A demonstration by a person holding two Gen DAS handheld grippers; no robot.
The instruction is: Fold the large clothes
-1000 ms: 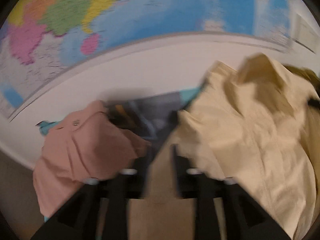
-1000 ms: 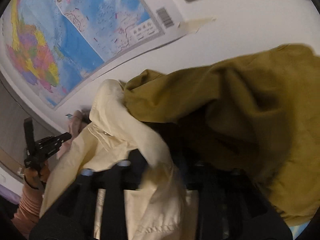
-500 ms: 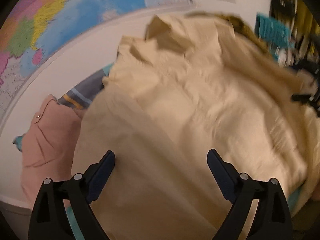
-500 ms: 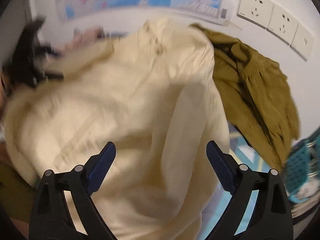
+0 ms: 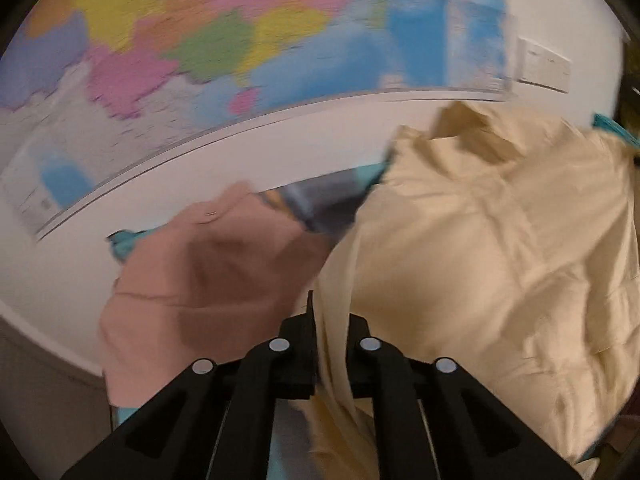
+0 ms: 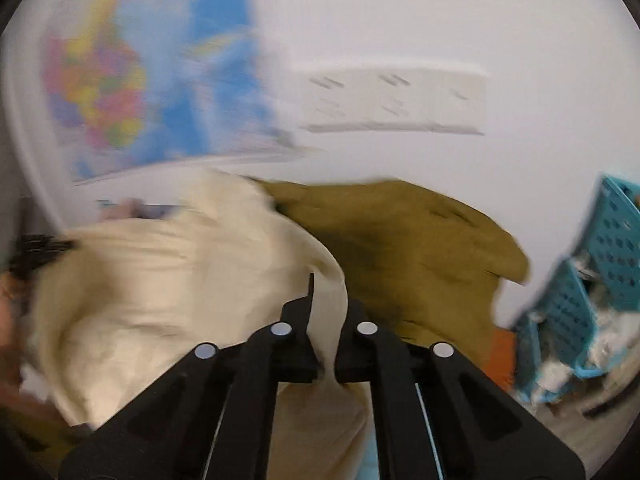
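While both grippers pinch thin edges of the big cream cotton shirt (image 5: 492, 264), it could slip out. The left hand-held gripper (image 5: 331, 344) is pressed together on a fold, with the shirt bunched to its right. The right hand-held gripper (image 6: 325, 340) nips another fold, with the shirt to its left. A hard tug could also drag the pink cloth (image 5: 208, 280) or the mustard-brown garment (image 6: 416, 256).

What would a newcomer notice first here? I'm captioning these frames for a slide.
The cream shirt fills the middle, a strip of it pinched in the left gripper and another in the right gripper. A colourful wall map spreads behind. A pink garment lies left of the shirt, an olive garment right.
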